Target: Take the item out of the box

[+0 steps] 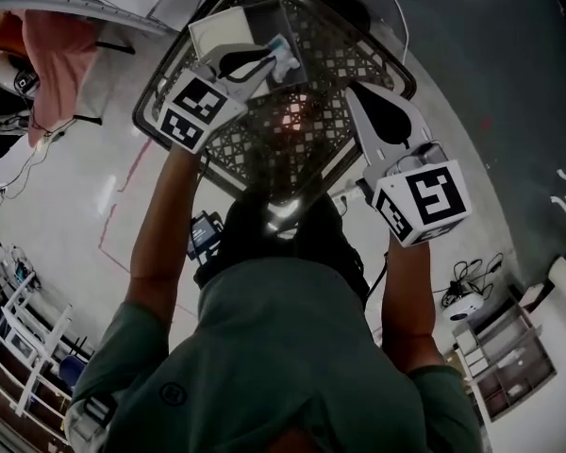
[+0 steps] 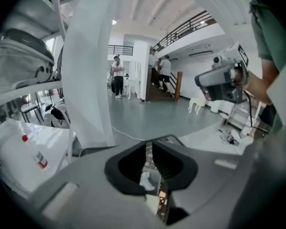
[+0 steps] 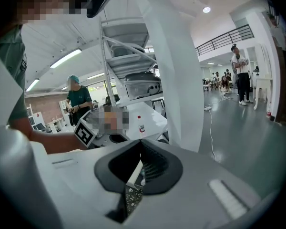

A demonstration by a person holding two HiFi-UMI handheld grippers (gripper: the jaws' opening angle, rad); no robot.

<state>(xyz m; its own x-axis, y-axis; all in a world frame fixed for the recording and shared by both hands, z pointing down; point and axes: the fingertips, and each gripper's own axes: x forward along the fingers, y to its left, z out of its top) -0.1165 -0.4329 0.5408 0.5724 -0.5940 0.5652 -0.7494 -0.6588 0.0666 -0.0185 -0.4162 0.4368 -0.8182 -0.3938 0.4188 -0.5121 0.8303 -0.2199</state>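
Note:
A black lattice box point(image 1: 358, 59) stands in front of me, seen from above in the head view. In its far left corner lie a flat white item point(image 1: 222, 31) and a small white-and-teal item point(image 1: 283, 59). My left gripper point(image 1: 264, 64) reaches over the box beside that small item, and its jaws stand a narrow slit apart. Through that slit point(image 2: 149, 171) show the lattice and a small white thing point(image 2: 146, 179), which the pads do not press. My right gripper point(image 1: 354, 92) hangs over the box's right side. It is narrowly open point(image 3: 136, 168), with only lattice point(image 3: 129, 198) seen beyond.
A white pillar point(image 2: 88, 80) and a shelf rack point(image 3: 126, 56) stand close by. A white table point(image 3: 148, 120) carries a small bottle point(image 3: 141, 127). Cables point(image 1: 467, 272) lie on the grey floor. People stand farther off point(image 2: 117, 75).

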